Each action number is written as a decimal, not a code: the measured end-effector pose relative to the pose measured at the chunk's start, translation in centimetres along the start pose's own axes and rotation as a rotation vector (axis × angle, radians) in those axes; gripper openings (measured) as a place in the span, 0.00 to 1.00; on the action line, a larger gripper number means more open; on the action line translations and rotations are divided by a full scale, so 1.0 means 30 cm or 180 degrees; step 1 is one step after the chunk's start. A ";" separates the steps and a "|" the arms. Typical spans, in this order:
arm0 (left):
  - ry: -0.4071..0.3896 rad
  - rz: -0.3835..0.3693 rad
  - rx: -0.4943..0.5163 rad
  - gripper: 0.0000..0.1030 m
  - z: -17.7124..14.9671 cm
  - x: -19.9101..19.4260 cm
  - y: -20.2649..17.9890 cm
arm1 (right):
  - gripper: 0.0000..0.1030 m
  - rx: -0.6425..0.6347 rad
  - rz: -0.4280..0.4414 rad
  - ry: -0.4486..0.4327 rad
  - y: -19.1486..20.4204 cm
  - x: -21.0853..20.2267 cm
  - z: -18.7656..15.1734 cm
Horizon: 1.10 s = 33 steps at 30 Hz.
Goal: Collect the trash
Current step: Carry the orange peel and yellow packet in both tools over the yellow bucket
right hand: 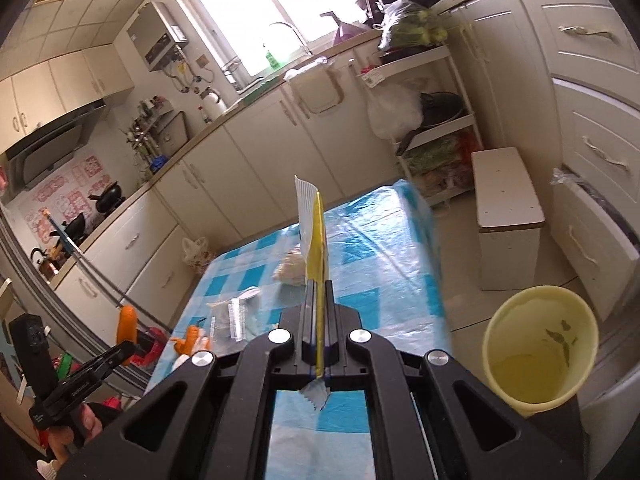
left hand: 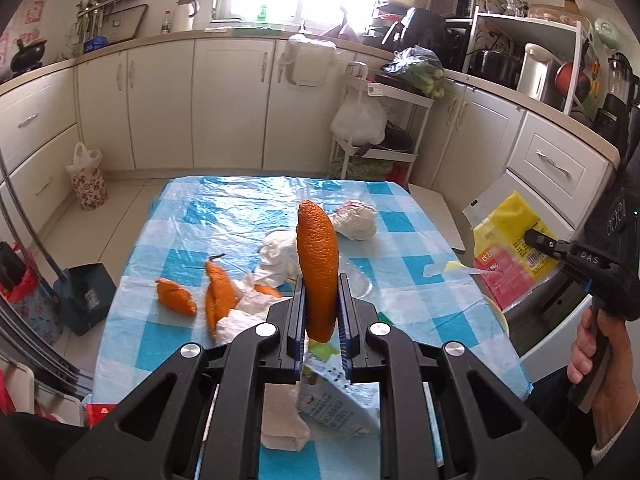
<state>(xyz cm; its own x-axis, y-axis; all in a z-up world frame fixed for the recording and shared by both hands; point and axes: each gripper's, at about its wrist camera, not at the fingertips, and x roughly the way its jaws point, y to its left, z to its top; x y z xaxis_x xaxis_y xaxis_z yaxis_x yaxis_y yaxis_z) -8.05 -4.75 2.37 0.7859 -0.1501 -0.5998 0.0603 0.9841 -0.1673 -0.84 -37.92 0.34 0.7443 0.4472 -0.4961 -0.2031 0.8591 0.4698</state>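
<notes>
Blue-and-white checked plastic tablecloth (left hand: 420,248), spread over a small kitchen table and strewn with crumpled white tissues (left hand: 276,256), more orange peel pieces (left hand: 176,296) and a flattened carton. Off the table's right edge, a yellow bin (right hand: 540,344), open-mouthed and nearly bare inside. Pinched edge-on in the right gripper (right hand: 316,280), clenched tight, a yellow snack wrapper (right hand: 314,236): thin, crinkly, weightless, probably slippery film, long axis pointed up and away from the fingers. Gripped in the left gripper (left hand: 320,300), clamped on its lower half above the table, a long orange peel strip (left hand: 318,264), upright, tip pointed at the far cabinets; light, leathery, slightly bendy, judged easiest held across its width near the middle.
</notes>
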 end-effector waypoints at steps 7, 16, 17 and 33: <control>0.0123 -0.0306 0.0224 0.13 0.004 0.086 -0.195 | 0.03 0.0149 -0.0829 0.0288 -0.234 0.032 0.068; 0.0249 -0.0517 0.0324 0.13 0.027 0.210 -0.390 | 0.03 0.0472 -0.1521 0.1277 -0.561 0.288 0.036; 0.0256 -0.0531 0.0339 0.13 0.026 0.217 -0.406 | 0.03 0.0502 -0.1547 0.1344 -0.583 0.307 0.031; 0.0447 -0.0690 0.0609 0.13 0.000 0.346 -0.648 | 0.49 0.1136 -0.1436 0.1140 -0.732 0.271 0.073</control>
<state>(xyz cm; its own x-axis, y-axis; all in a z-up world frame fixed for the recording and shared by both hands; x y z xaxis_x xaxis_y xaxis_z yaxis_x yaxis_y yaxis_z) -1.07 -25.45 -0.60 0.6503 -0.3568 -0.6707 0.3422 0.9258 -0.1607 11.07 -53.68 -12.42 0.4375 0.1719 -0.8826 0.3463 0.8736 0.3419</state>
